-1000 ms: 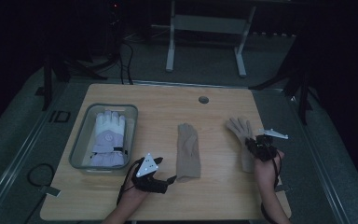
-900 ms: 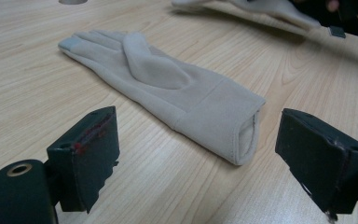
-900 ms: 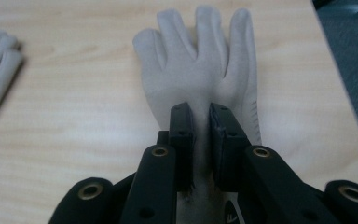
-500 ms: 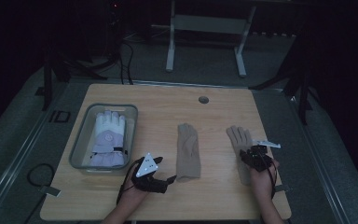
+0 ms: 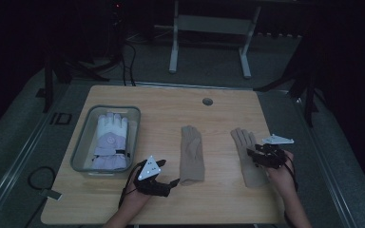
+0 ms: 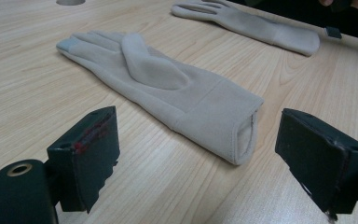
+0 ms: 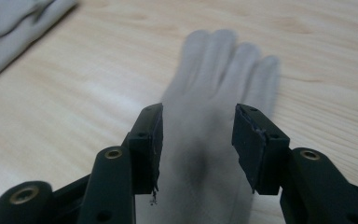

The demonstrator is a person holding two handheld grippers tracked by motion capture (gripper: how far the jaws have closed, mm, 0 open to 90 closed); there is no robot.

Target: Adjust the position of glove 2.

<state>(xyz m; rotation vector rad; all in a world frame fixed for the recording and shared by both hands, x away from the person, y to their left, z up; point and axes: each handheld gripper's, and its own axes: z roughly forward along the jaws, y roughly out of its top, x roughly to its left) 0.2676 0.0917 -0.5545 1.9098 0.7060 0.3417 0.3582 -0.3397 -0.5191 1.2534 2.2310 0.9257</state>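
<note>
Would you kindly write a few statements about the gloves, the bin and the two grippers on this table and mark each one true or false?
1. A white and lavender glove lies inside the clear bin. True.
2. The two beige gloves lie stacked on each other. False: the middle beige glove and the right beige glove lie apart on the wooden table.
3. The left gripper clamps the middle glove's cuff. False: its jaws stand open, short of the cuff.
4. The right gripper is over the right beige glove, jaws apart and just opening. True.
5. The middle glove's thumb is folded across its palm. True.
</note>
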